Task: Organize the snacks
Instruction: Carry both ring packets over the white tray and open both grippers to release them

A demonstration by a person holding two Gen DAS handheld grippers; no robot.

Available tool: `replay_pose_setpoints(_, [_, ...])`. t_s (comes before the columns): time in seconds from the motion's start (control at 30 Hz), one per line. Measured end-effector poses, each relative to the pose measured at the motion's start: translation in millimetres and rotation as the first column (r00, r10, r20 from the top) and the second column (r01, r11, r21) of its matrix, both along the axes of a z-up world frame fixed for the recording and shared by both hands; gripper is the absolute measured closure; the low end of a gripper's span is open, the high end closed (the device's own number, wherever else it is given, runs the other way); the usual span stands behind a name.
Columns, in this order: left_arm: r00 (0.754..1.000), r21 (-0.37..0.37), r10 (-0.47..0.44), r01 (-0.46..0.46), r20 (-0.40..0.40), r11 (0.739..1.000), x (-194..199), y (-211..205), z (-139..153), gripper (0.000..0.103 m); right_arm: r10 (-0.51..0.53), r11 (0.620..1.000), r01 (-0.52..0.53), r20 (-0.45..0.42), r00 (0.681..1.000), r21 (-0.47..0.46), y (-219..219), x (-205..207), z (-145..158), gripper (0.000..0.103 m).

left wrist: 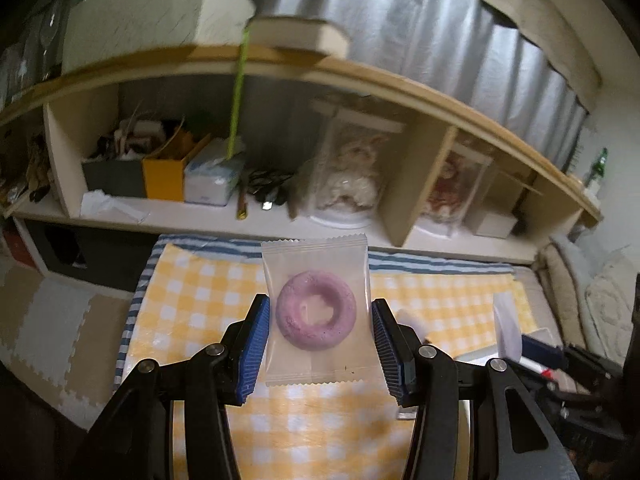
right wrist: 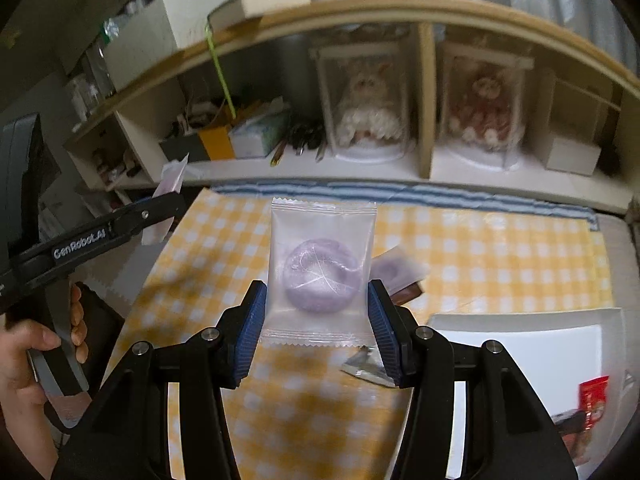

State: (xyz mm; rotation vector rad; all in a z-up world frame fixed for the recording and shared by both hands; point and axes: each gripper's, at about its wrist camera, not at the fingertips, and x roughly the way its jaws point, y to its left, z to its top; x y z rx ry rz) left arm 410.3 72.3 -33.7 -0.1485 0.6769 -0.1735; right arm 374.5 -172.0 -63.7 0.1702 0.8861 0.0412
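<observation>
Holding a wrapped doughnut [left wrist: 316, 312] above the checked cloth [left wrist: 192, 292], your left gripper [left wrist: 318, 344] pinches its wrapper; keep it level. In the right view, the right gripper [right wrist: 316, 328] pinches another doughnut packet [right wrist: 320, 268]; carry it to the white tray [right wrist: 520, 344] beside the cloth.

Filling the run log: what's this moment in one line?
left gripper: holds wrapped purple donut | right gripper: holds second wrapped donut | both above checked cloth

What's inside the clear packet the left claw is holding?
A purple ring-shaped doughnut snack shows through the clear packet. Its underside is hidden.
</observation>
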Motion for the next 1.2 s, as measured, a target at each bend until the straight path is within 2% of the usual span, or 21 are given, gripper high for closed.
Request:
replay_pose_setpoints(0.3, [0.99,0.011,-0.128,0.128,0.064,0.992,-43.7,-58.4,22.5,0.054,-0.068,0.998,0.069,0.057,0.996,-0.003,-53.7,-41.3,28.0,0.051])
replay_pose_setpoints(0.57, [0.966,0.019,-0.26,0.26,0.01,0.966,-55.2,-126.2,5.9,0.054,-0.15,0.989,0.15,0.028,0.988,-0.001,-104.0,-76.2,20.3,0.051])
replay_pose_setpoints(0.8, [0.945,-0.043,-0.315,0.312,-0.09,0.949,-37.9,-173.6,-28.3,0.054,-0.204,0.979,0.204,-0.015,0.979,0.02,-140.3,-97.2,-2.2,0.051])
replay_pose_setpoints(0.93, [0.932,-0.112,-0.335,0.321,-0.141,0.94,-20.6,-195.6,-49.8,0.054,-0.228,0.973,0.229,-0.047,0.973,0.031,-166.9,-105.0,-16.6,0.051])
replay_pose_setpoints(1.2, [0.906,-0.188,-0.379,0.346,-0.19,0.919,30.8,-259.4,-85.8,0.054,-0.327,0.943,0.331,-0.08,0.941,0.029,-227.7,-114.9,-28.5,0.051])
